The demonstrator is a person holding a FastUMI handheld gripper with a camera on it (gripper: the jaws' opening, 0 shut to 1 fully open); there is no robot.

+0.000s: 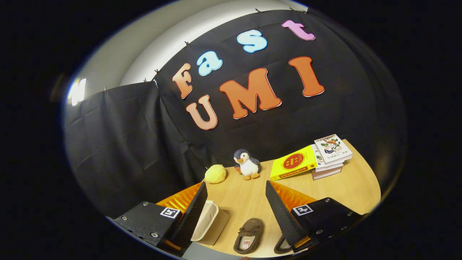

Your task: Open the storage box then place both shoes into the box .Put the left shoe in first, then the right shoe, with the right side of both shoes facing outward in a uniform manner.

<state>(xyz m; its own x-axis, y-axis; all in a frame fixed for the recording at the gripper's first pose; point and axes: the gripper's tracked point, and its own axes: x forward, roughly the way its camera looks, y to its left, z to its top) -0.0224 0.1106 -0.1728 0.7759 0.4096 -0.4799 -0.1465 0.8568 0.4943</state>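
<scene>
Below your gripper (236, 187), fingers spread wide and holding nothing, one brown shoe (249, 235) lies on the table (346, 187) between them, long axis pointing ahead; the storage box (211, 225) sits beside the left finger.

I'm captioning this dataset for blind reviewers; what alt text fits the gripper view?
The open gripper hangs above a light wooden table, with a brown fuzzy slipper between its fingers, a second slipper partly behind one finger, and a beige storage box beside the other. Beyond sit a yellow ball, a plush penguin and stacked books.
</scene>
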